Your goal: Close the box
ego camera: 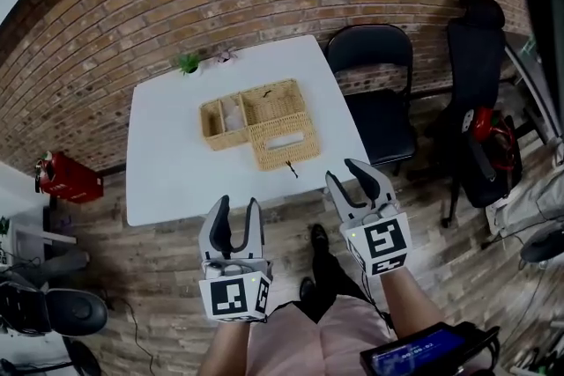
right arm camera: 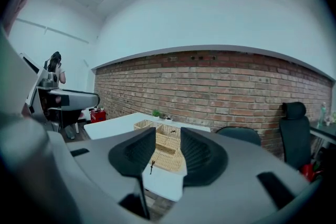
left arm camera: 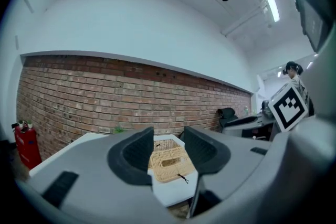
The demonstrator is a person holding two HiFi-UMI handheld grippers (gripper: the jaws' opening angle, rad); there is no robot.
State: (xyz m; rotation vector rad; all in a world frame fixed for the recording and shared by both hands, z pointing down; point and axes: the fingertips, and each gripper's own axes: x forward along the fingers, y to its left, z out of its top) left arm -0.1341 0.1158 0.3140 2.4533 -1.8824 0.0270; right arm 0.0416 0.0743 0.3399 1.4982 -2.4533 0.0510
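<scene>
Approach is the step I am in: the wicker box (ego camera: 231, 139) sits open in the middle of the white table (ego camera: 167, 163), its lid (ego camera: 284, 143) folded out flat toward me, and I hold both tools short of the table's near edge. The left gripper (ego camera: 237, 207) and the right gripper (ego camera: 345, 173) are both released, jaws parted with nothing between them. Next, I judge, I must reach in, catch the lid's free edge and swing it up and over the compartments.
</scene>
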